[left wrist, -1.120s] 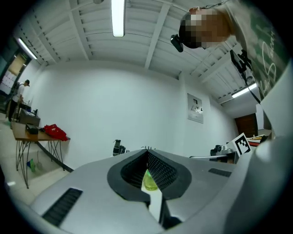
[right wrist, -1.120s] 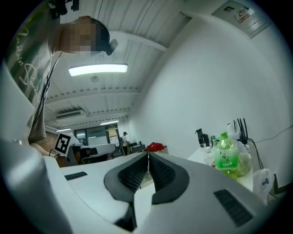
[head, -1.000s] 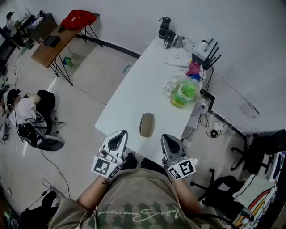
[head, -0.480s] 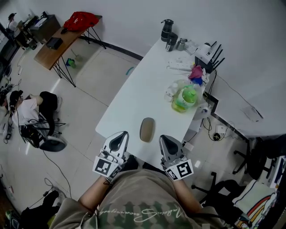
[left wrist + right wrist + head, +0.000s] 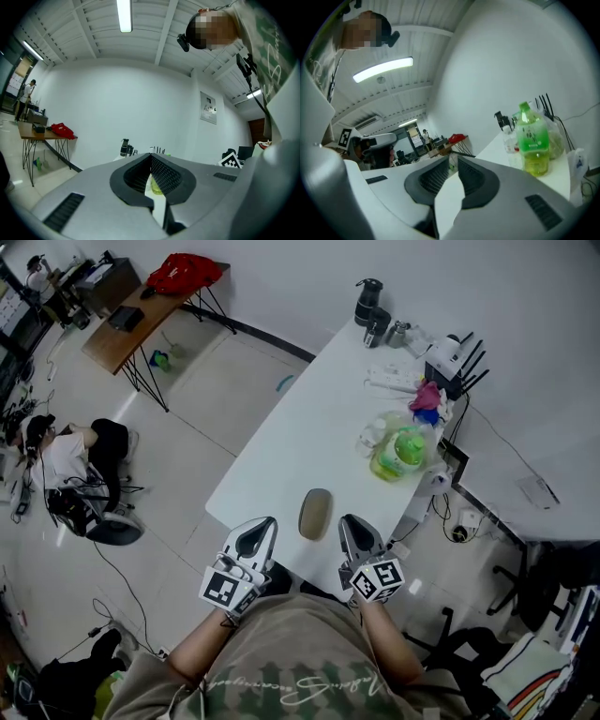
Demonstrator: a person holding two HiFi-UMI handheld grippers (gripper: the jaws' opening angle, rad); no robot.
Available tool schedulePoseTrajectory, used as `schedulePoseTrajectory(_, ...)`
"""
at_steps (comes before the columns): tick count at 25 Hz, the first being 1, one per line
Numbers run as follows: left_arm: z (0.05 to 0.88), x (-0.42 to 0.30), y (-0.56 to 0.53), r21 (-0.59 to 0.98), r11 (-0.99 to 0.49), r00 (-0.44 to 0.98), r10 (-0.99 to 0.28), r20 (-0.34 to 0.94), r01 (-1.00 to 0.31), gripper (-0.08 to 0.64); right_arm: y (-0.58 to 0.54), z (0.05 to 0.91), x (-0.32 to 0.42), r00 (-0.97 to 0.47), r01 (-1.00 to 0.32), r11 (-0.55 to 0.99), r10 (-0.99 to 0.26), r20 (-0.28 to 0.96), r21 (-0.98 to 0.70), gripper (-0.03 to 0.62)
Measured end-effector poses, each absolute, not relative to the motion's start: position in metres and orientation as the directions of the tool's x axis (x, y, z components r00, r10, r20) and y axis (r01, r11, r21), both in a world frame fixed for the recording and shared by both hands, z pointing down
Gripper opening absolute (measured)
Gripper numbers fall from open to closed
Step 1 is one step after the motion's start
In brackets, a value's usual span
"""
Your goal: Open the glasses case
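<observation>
**A:** Start with the big picture. Where does everything sit?

**B:** The white table (image 5: 300,437) runs away from the person. The glasses case (image 5: 314,514) lies flat at its near end, closed, and well apart from the green bottle (image 5: 403,451) and the clutter further up.

**A:** And its long axis?

**B:** It runs roughly along the table's length, pointing away from the person. So its two long sides face the two grippers.

**A:** Which gripper is nearer?

**B:** The left gripper (image 5: 265,524) and the right gripper (image 5: 349,521) flank the case at the table's near edge, with the case between and slightly ahead of their tips. The right one looks a shade closer, I'd judge, but neither touches the case.

**A:** What are the jaws doing?

**B:** Both pairs are closed with nothing in them. In the left gripper view the pads (image 5: 161,174) meet, and the same goes for the right gripper view. Both views look out level over the table, so the case lies below their sight. I'd say either gripper must dip and spread its jaws before it can work the lid.
</observation>
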State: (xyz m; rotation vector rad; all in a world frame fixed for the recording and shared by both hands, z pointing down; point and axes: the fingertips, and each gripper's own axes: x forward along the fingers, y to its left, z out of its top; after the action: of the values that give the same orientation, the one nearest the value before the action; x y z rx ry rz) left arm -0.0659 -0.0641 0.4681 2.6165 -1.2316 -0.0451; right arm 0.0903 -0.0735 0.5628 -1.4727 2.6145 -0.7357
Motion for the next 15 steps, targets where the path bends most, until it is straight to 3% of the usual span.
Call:
schedulePoseTrajectory(2, 0.47, -0.069, -0.063, 0.238, -0.606, 0.639, -0.764, 0.089, -0.759, 0.006, -0.082, 0.597, 0.088, -0.538, -0.791, 0.377, -0.804, 0.253, -0.482, 0.154)
schedulePoseTrajectory(5, 0.471, -0.075, -0.065, 0.238, -0.596, 0.629, -0.771, 0.1, -0.767, 0.006, -0.092, 0.649, 0.079, -0.539, -0.786, 0.311, -0.769, 0.345, -0.534, 0.244)
schedulePoseTrajectory(10, 0.468, -0.084, -0.068, 0.233, -0.577, 0.61, -0.785, 0.107, -0.783, 0.006, -0.099, 0.735, 0.064, -0.55, -0.768, 0.177, -0.675, 0.493, -0.615, 0.31)
schedulePoseTrajectory(13, 0.469, -0.088, -0.069, 0.235, -0.568, 0.603, -0.789, 0.118, -0.789, 0.006, -0.099, 0.769, 0.062, -0.56, -0.759, 0.124, -0.625, 0.545, -0.639, 0.31)
schedulePoseTrajectory(15, 0.47, -0.091, -0.068, 0.236, -0.563, 0.6, -0.789, 0.132, -0.792, 0.006, -0.1, 0.781, 0.061, -0.56, -0.749, 0.083, -0.608, 0.563, -0.657, 0.351)
